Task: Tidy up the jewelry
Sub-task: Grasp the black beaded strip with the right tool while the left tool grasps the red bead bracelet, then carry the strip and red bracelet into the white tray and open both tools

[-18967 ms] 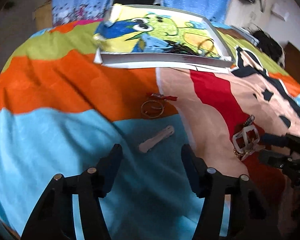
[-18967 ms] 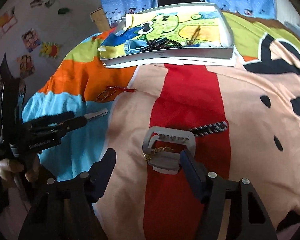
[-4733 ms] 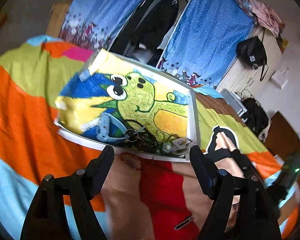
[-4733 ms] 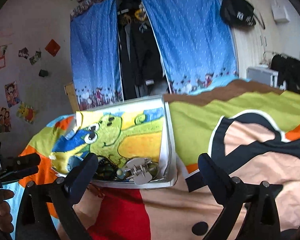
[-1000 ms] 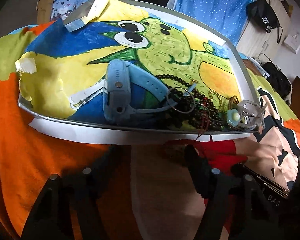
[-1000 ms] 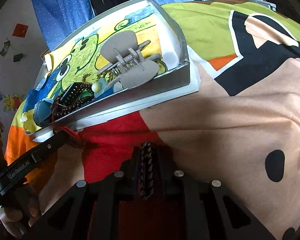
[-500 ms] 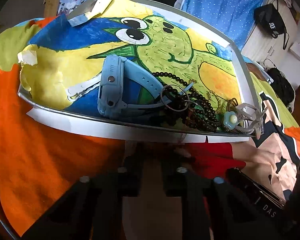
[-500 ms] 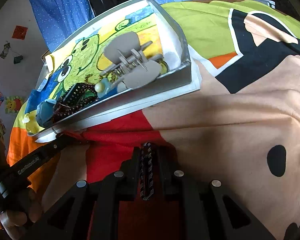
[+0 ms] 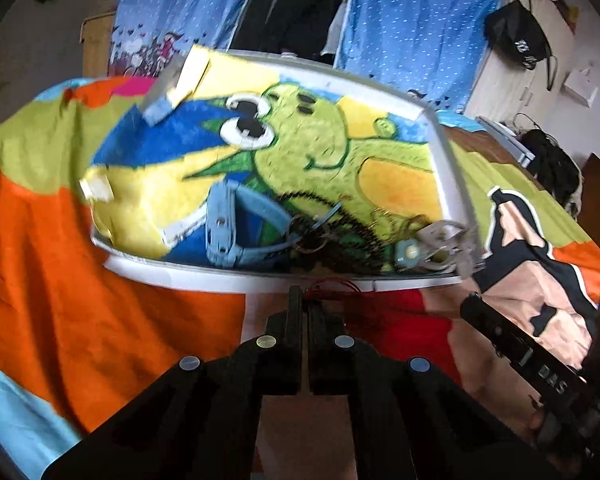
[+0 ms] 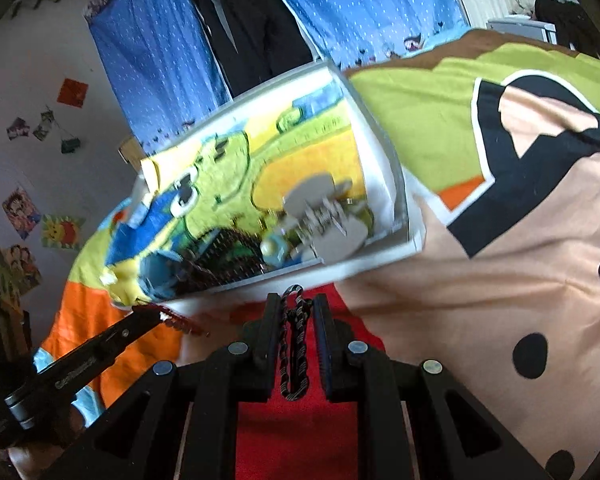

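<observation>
Left gripper [image 9: 305,300] clenched on red cord [image 9: 332,285], right gripper [image 10: 297,308] grasping braided band [image 10: 294,344]; both just short of tray's [image 9: 236,278] near rim.

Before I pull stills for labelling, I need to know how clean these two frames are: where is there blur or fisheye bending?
Left wrist view: the tray and its jewelry are smeared by motion, while the left tool stays sharp; black corners and a bowed bedspread show fisheye bending. Right wrist view: the tray is blurred too, the braided cord in the right tool crisp.
</observation>
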Tool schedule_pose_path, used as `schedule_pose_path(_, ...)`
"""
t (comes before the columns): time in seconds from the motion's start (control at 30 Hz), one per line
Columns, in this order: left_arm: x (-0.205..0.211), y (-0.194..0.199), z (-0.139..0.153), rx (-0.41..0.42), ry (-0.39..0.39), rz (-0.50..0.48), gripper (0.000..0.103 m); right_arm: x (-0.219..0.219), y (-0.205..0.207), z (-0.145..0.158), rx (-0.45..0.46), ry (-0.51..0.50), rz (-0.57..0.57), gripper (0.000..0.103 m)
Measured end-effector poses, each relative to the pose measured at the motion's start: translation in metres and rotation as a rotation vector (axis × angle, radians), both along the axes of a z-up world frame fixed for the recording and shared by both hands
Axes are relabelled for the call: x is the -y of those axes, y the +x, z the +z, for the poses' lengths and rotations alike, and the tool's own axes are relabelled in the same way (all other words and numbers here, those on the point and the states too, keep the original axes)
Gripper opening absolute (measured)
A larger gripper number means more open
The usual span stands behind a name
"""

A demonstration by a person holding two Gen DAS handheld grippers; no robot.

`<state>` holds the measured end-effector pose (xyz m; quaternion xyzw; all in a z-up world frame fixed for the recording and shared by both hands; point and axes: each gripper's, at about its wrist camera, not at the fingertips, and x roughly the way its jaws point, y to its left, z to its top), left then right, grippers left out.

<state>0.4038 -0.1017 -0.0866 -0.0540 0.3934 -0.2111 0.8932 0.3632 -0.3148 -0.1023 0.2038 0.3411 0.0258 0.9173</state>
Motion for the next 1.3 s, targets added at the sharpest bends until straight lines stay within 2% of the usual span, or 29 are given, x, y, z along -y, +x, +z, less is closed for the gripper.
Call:
schedule_pose_path(0.27,0.000,0.010,0.047,0.014,0.004,0.029,0.000,0.009,0.002,0.029,0.102,0.012,0.012,0.016)
schedule_pose_path(0.47,0.013,0.050,0.066,0.012,0.008,0.065,0.000,0.011,0.045,0.050,0.188,-0.043,0.081,0.016)
schedule_pose_path(0.67,0.033,0.103,0.047,-0.049,0.013,0.073,0.000,0.022,0.094,0.030,0.128,-0.112,0.099,0.016)
schedule_pose_path(0.83,0.040,0.131,0.016,-0.149,0.018,0.090,0.000,0.029,0.108,0.013,0.088,-0.119,0.097,0.016)
schedule_pose_path(1.1,0.036,0.137,-0.002,-0.218,0.050,0.112,0.000,0.026,0.111,0.006,0.063,-0.170,0.087,0.016)
schedule_pose_path(1.23,0.035,0.134,0.001,-0.216,0.072,0.115,0.001,0.029,0.110,0.005,0.058,-0.180,0.074,0.020)
schedule_pose_path(1.3,0.035,0.131,0.004,-0.209,0.093,0.116,0.002,0.031,0.110,0.007,0.062,-0.179,0.070,0.027)
